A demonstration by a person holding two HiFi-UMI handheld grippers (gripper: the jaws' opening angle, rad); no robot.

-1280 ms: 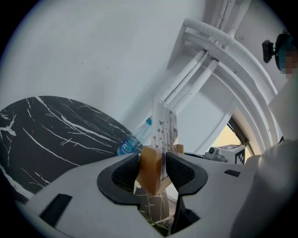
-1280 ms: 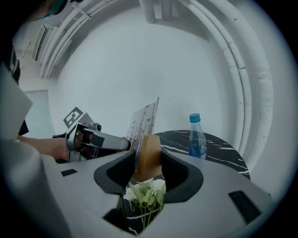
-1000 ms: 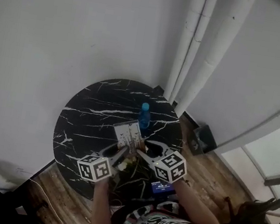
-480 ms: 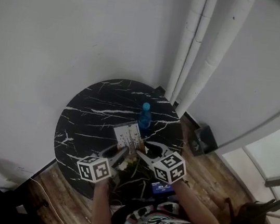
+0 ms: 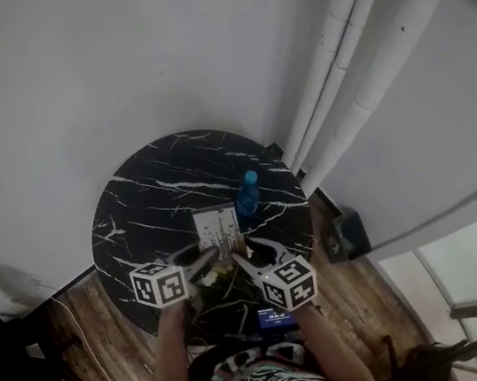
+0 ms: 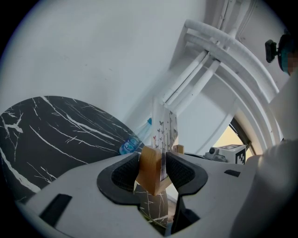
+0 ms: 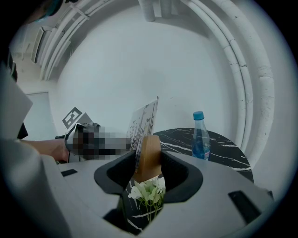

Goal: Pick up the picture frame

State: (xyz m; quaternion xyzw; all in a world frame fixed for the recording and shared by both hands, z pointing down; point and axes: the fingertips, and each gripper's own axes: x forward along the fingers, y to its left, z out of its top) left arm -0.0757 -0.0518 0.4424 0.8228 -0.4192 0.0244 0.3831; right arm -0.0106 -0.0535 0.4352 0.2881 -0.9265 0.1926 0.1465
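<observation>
The picture frame (image 5: 217, 229) is a pale printed panel standing upright on small wooden feet over the near part of the round black marble table (image 5: 158, 190). My left gripper (image 5: 208, 259) is shut on one wooden foot (image 6: 150, 171), with the panel (image 6: 165, 130) rising above its jaws. From the other side, my right gripper (image 5: 238, 260) clamps the other wooden foot (image 7: 149, 155), and the panel (image 7: 144, 123) leans up to the left. I cannot tell whether the frame touches the table.
A blue water bottle (image 5: 246, 197) stands on the table just beyond the frame. White flowers (image 7: 149, 190) lie below the right gripper's jaws. White pipes (image 5: 337, 75) run up the wall corner. A dark box (image 5: 345, 236) sits on the wooden floor at the right.
</observation>
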